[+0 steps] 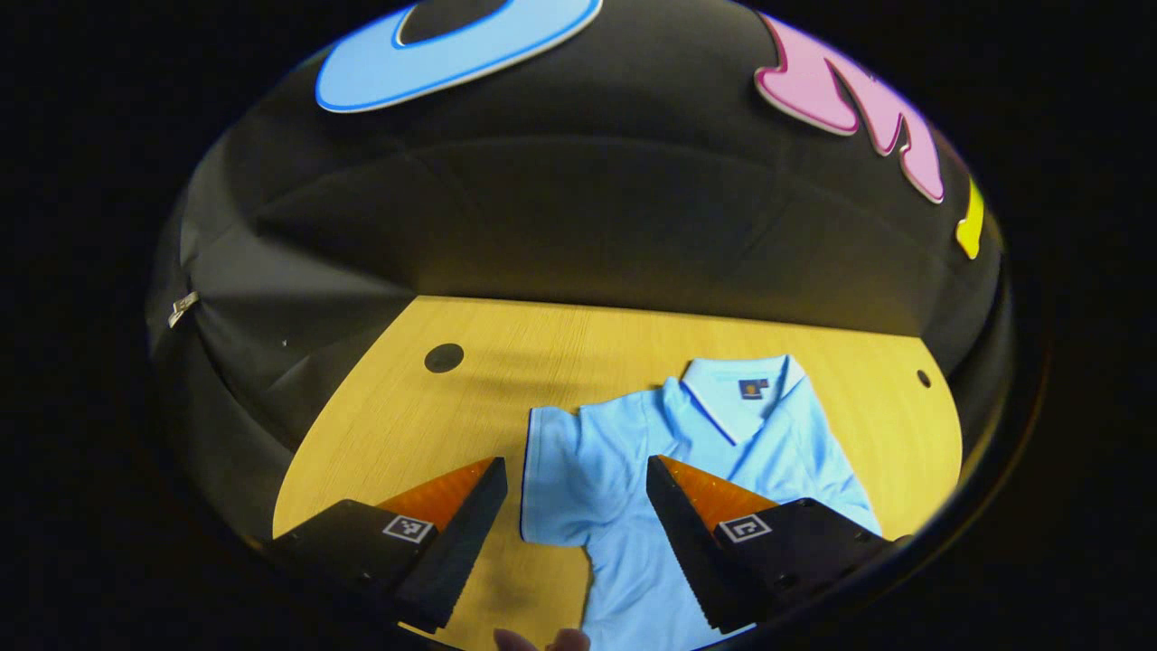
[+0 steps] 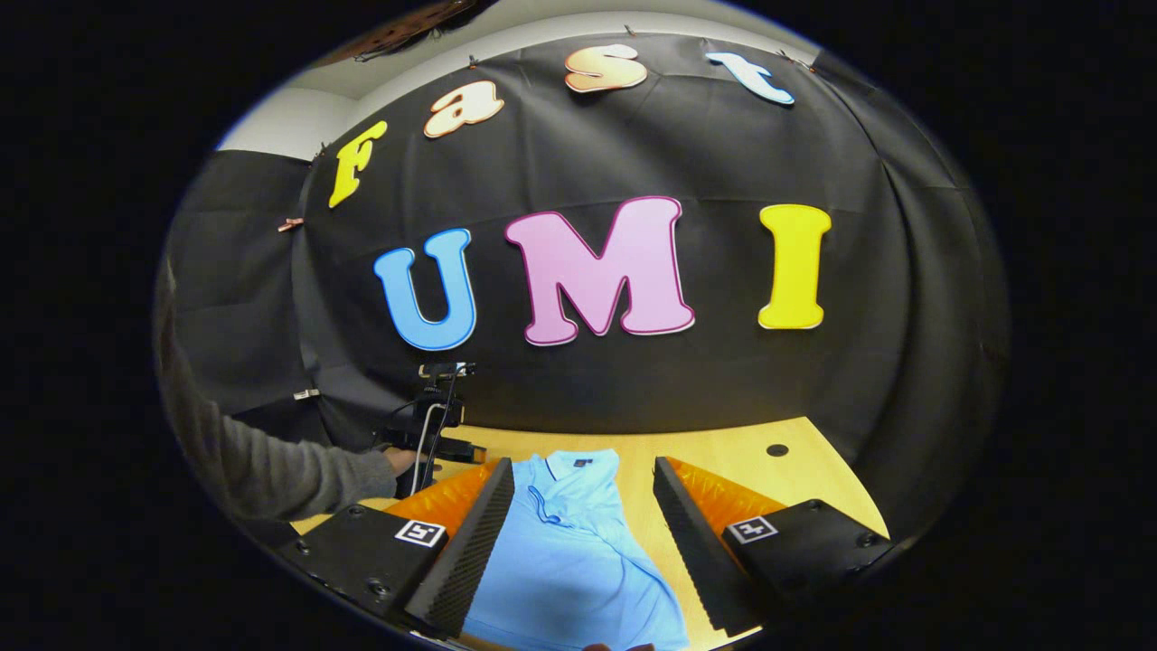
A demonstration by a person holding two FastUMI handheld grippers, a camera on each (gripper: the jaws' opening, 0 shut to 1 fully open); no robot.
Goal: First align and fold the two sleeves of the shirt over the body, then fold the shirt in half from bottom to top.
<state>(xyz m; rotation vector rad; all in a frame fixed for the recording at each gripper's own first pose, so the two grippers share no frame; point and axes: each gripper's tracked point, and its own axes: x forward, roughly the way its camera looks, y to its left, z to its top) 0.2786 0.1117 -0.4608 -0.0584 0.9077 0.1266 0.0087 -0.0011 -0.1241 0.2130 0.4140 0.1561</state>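
Left gripper view has the left gripper (image 1: 576,506) hanging above the table (image 1: 407,407) with fingers spread, pinching nothing; the polo shirt's left sleeve (image 1: 551,479) lies in the gap between them, probably lined up for the first fold. Right gripper view shows the right gripper (image 2: 583,533) likewise spread and apart from the cloth. Between its fingers the light blue polo shirt (image 2: 569,561) lies flat, collar (image 2: 578,466) beyond the fingertips, sleeves not yet folded over.

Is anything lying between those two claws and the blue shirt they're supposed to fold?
Nothing visible. The shirt lies flat on the wooden table, and the left gripper hangs open above its sleeve. The right gripper is open over the shirt too.
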